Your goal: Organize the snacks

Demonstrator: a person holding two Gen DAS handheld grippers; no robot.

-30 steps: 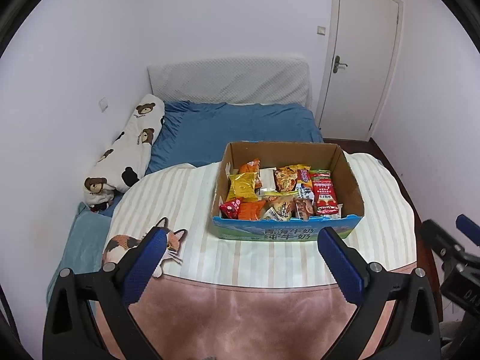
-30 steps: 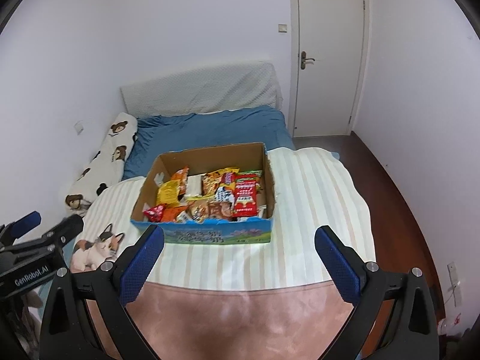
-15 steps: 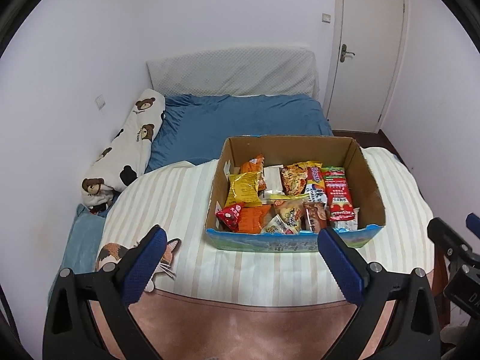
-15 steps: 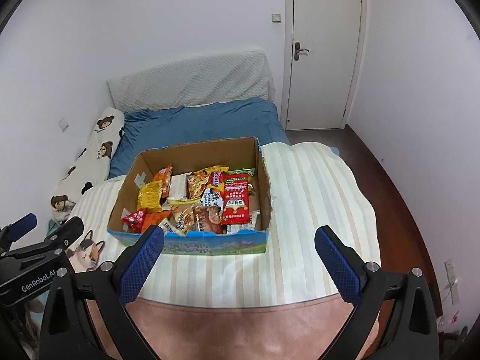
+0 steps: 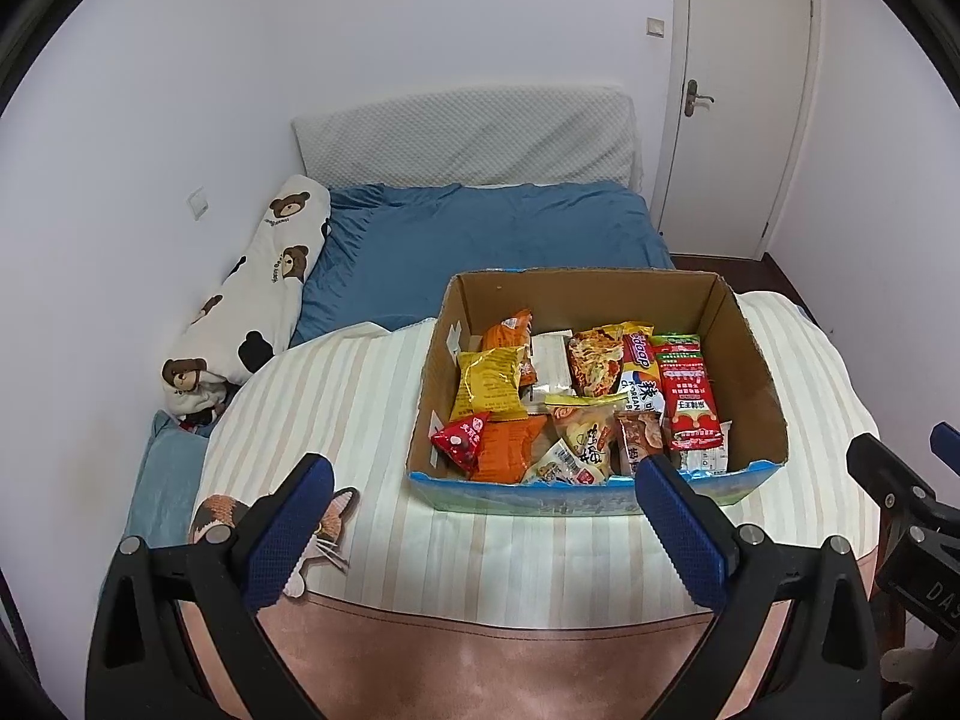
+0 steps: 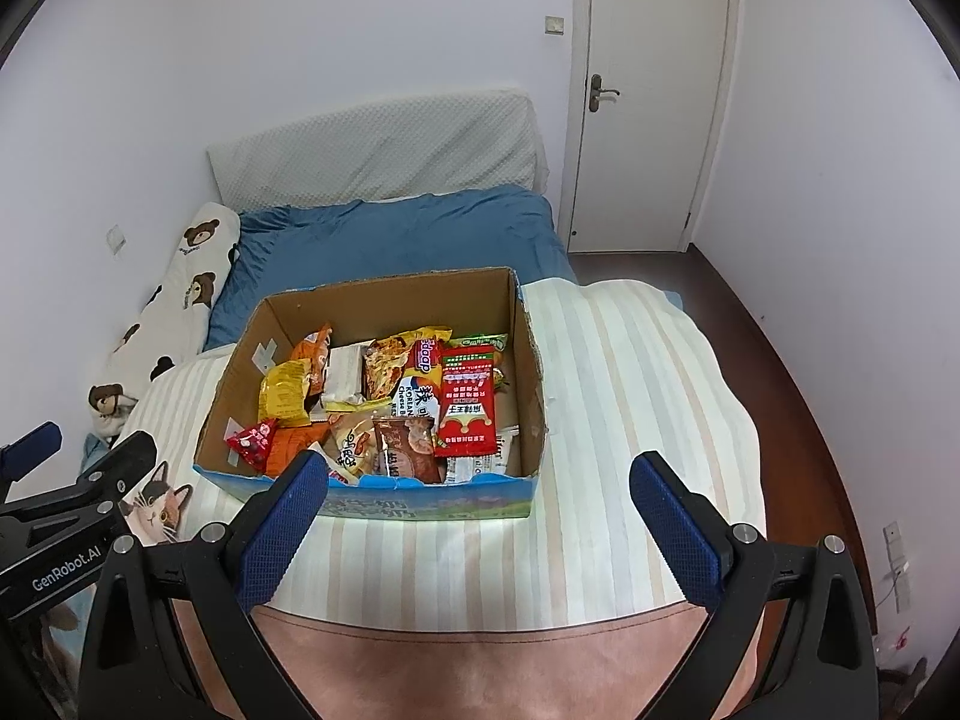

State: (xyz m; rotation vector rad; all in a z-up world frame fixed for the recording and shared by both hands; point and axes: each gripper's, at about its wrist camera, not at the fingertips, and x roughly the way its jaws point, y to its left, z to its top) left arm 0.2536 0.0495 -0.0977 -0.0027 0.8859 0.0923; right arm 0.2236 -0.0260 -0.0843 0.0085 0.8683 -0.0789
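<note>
You have brought both grippers closer; the cardboard box (image 5: 606,294) now looms larger on the striped bench (image 5: 336,420). Left gripper (image 5: 480,531) and right gripper (image 6: 477,531) hang with jaws spread, empty. Roughly a dozen snack packets (image 6: 384,396) overlap inside one box; you may pinch two together.

Both wrist views, high, facing shared snack box (image 5: 594,384)

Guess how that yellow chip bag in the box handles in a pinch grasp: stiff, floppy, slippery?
The yellow chip bag looks puffed, so probably light and squashy; a hard pinch could crush what's inside. Its film looks glossy, so it may slip between the pads. It lies loosely on other packets in the cardboard box, so lifting it may shift them.
</note>
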